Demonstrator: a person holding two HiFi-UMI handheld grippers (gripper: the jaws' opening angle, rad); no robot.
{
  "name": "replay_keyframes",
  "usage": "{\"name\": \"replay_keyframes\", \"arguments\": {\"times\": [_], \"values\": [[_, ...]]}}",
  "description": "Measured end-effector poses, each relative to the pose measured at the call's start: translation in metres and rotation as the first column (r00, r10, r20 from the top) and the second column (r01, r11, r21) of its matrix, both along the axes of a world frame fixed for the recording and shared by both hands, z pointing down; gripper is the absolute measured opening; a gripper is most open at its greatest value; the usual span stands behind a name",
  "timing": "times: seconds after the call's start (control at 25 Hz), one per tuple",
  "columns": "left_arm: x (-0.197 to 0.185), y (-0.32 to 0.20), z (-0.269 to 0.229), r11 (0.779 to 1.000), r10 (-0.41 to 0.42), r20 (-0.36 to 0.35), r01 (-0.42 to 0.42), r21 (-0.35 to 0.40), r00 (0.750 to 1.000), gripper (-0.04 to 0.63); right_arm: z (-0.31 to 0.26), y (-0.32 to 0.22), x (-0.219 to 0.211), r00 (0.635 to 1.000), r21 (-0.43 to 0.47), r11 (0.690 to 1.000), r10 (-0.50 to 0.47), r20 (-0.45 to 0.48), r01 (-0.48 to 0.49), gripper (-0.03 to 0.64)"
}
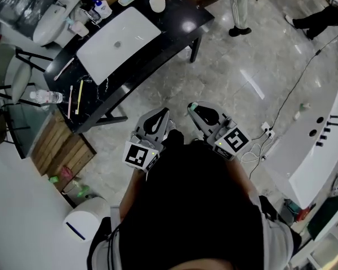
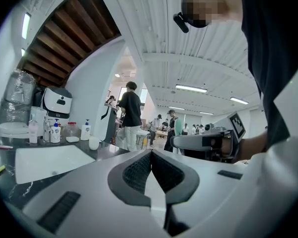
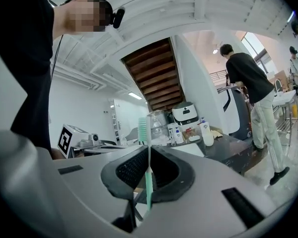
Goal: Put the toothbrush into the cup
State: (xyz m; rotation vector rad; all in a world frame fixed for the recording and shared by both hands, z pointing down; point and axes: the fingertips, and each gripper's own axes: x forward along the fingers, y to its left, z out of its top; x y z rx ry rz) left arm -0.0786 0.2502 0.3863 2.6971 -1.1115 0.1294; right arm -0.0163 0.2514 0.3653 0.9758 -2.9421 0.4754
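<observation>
My right gripper point(image 1: 195, 109) is shut on a mint-green toothbrush point(image 1: 192, 106), held over the grey floor in front of the person's body. In the right gripper view the toothbrush point(image 3: 143, 131) stands upright between the pads, bristle head above the right gripper point(image 3: 149, 148). My left gripper point(image 1: 164, 113) hangs beside it with its jaws shut and empty; the left gripper view shows the left gripper point(image 2: 151, 153) with nothing in it. A white cup point(image 1: 157, 3) stands at the far end of the black table point(image 1: 177, 30), well ahead of both grippers. The cup point(image 3: 207, 139) point(image 2: 94, 143) shows in both gripper views.
A white basin point(image 1: 117, 41) is set in the table. Soap bottles point(image 1: 100, 7) stand at its back, and a few toothbrushes point(image 1: 79, 97) and a lying water bottle point(image 1: 46, 97) are at its near end. A person point(image 1: 239, 10) stands beyond the table. A white counter point(image 1: 321, 145) is on the right.
</observation>
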Motion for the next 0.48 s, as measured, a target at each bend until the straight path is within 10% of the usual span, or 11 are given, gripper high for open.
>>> {"name": "replay_keyframes", "arguments": {"times": [0.48], "values": [[-0.036,-0.071,0.007,0.999,0.042,-0.024,-0.042,-0.001,0.999,0.009,-0.003,-0.060,-0.039,0.999,-0.006,0.999,0.037,-0.039,-0.037,0.025]]}}
